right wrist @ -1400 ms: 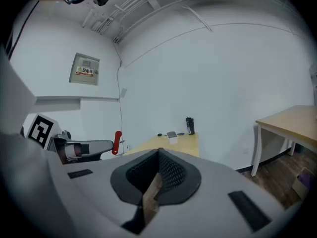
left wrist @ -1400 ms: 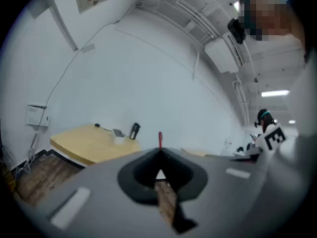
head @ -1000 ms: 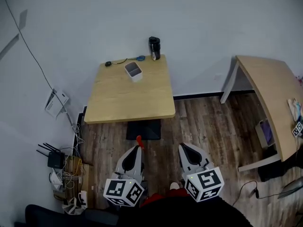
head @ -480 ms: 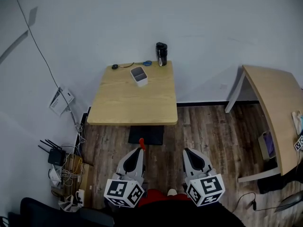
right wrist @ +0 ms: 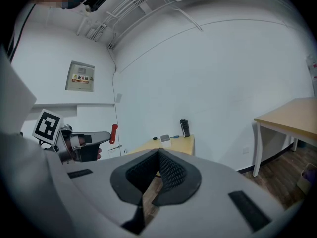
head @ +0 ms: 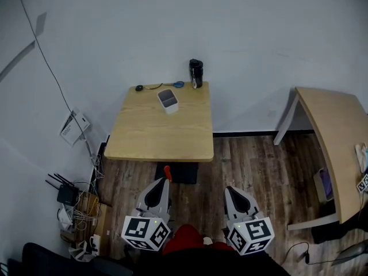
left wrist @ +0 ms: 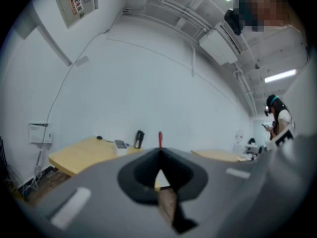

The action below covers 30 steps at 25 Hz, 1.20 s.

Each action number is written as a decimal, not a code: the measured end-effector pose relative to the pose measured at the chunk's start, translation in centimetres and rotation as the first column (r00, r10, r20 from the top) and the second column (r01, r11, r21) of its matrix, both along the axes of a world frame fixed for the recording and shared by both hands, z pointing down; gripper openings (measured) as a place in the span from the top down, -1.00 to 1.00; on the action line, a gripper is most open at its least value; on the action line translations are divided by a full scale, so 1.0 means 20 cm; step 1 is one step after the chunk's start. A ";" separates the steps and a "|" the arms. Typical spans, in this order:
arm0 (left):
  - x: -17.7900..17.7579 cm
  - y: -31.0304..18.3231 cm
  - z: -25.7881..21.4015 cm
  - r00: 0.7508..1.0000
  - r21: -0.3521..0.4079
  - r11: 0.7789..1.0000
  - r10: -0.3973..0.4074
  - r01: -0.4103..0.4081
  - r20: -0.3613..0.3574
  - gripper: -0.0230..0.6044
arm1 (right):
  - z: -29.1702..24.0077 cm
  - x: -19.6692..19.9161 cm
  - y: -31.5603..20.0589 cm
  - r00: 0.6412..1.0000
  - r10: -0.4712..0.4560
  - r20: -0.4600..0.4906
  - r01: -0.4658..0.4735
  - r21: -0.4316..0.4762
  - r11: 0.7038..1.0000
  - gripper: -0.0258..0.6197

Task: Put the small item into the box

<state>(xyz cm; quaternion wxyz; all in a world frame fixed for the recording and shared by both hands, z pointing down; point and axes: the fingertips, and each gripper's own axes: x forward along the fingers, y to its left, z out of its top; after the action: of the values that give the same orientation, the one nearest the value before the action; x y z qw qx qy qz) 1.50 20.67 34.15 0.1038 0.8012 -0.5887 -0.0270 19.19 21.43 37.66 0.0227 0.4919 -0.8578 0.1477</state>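
Now the table (head: 155, 132) looks smaller; left claw (head: 164, 181) still pinches red item (head: 167, 172).

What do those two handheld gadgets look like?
The left gripper and right gripper are light grey wedges tapering to a point, with dark pads inside. Each carries a white cube printed with black square markers.

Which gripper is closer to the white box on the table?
Left. The left gripper is short of the table, nearly in line with the white box; the right gripper is off to its right.
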 end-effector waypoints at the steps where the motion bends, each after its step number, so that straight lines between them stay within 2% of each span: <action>1: -0.01 -0.01 -0.01 1.000 0.004 1.000 -0.005 0.005 0.003 0.91 | 0.00 0.00 -0.01 1.000 0.000 0.000 0.000 0.000 1.000 0.90; 6: -0.06 -0.07 -0.03 0.999 0.015 0.999 -0.030 0.029 0.012 0.91 | 0.02 -0.01 -0.07 1.000 -0.005 -0.007 0.005 -0.002 1.000 0.90; 14: -0.11 -0.24 0.01 1.000 0.009 1.000 -0.019 0.019 0.012 0.91 | 0.02 -0.10 -0.22 1.000 -0.009 -0.014 0.009 0.002 1.000 0.90; 20: -0.18 -0.46 0.04 1.000 -0.004 1.000 -0.003 0.003 0.006 0.91 | 0.05 -0.18 -0.42 1.000 -0.002 -0.028 0.001 -0.021 1.000 0.90; 30: -0.38 -0.85 0.09 1.000 -0.031 0.999 0.006 -0.007 -0.013 0.91 | 0.09 -0.40 -0.80 0.998 -0.002 -0.061 -0.001 -0.057 0.998 0.90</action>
<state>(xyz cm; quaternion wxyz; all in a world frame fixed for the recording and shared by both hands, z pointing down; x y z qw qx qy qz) -6.18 3.70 36.05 0.1203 0.8011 -0.5858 -0.0226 11.09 5.39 39.42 0.0628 0.4950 -0.8523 0.1571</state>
